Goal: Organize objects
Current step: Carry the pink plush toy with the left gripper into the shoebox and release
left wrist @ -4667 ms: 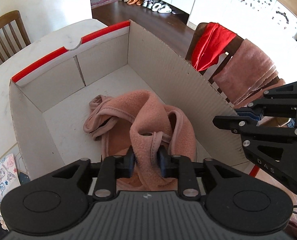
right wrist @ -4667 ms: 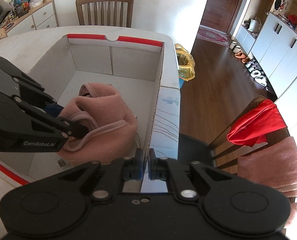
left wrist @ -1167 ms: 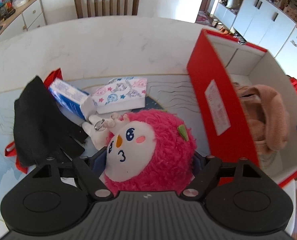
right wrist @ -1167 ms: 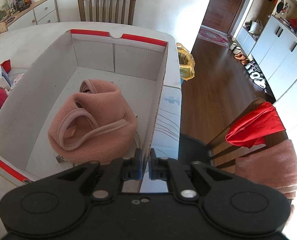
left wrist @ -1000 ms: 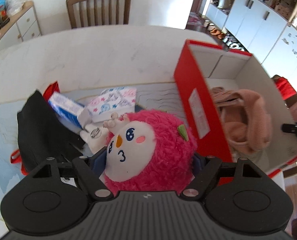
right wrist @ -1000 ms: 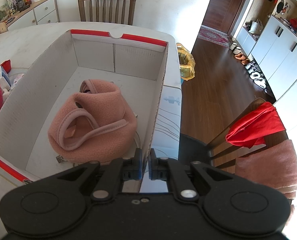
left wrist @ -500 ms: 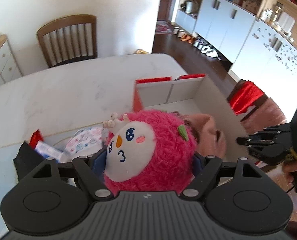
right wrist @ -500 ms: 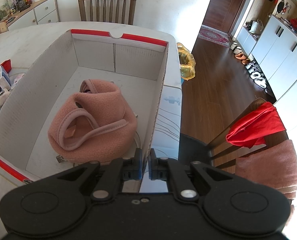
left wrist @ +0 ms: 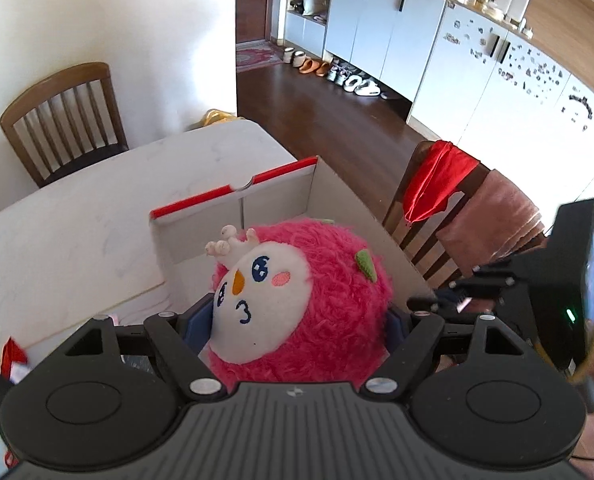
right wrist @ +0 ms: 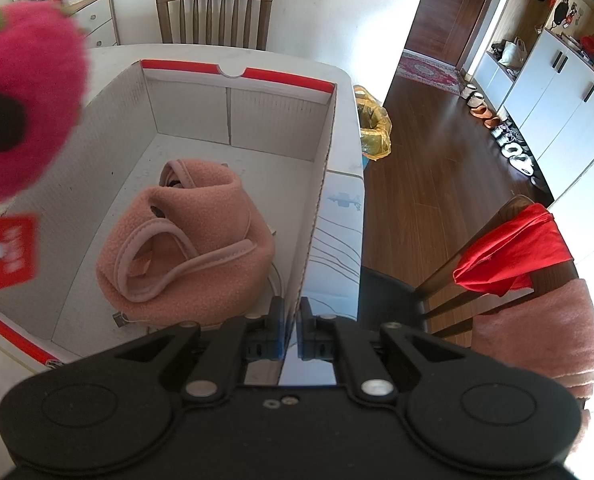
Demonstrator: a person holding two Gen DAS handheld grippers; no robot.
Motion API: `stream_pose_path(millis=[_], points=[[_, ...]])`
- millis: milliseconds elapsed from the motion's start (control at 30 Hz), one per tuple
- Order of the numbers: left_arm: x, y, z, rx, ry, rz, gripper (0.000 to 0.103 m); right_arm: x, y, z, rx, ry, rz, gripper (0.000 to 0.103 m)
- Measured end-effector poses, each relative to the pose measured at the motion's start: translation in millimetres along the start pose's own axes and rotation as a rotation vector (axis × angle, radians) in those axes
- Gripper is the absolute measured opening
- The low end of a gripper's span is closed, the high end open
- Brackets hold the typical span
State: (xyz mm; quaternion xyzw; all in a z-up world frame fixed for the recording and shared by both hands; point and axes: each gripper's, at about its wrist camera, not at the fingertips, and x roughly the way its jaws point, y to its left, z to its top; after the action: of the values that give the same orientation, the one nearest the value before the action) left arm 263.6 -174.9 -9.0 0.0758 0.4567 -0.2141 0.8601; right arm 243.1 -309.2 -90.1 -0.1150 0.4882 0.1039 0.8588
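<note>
Two views | left wrist: left gripper (left wrist: 297, 320) clamping fluffy pink round plush toy (left wrist: 309, 292) over red-rimmed white cardboard box (left wrist: 233, 194); risk of early release dropping outside | right wrist: right gripper (right wrist: 291, 334) pinched on box wall; pink fleece garment (right wrist: 185, 236) inside; risk of box tipping.

The right tool (right wrist: 291, 330) pinches the near right wall of the cardboard box (right wrist: 315, 216) on the desk (right wrist: 347, 92). A pink fleece garment (right wrist: 189, 236) lies inside. A pink plush toy (right wrist: 21, 96) hangs at far left.
</note>
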Motion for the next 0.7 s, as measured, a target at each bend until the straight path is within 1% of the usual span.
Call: stream_pose_path(millis=[100, 300, 400, 700], points=[[18, -6, 13, 0.032, 0.000, 0.025, 0.080, 0, 0, 0, 0.001, 0.000, 0.000, 0.005], [55, -8, 34, 0.031, 0.010, 0.047, 0.080, 2, 3, 1, -0.007, -0.002, 0.005, 0.005], [74, -8, 39, 0.050, 0.018, 0.076, 0.080, 2, 3, 1, -0.004, -0.001, 0.009, 0.005], [123, 9, 43, 0.058, 0.112, 0.152, 0.081, 1, 0, 1, 0.011, 0.001, 0.026, 0.005]])
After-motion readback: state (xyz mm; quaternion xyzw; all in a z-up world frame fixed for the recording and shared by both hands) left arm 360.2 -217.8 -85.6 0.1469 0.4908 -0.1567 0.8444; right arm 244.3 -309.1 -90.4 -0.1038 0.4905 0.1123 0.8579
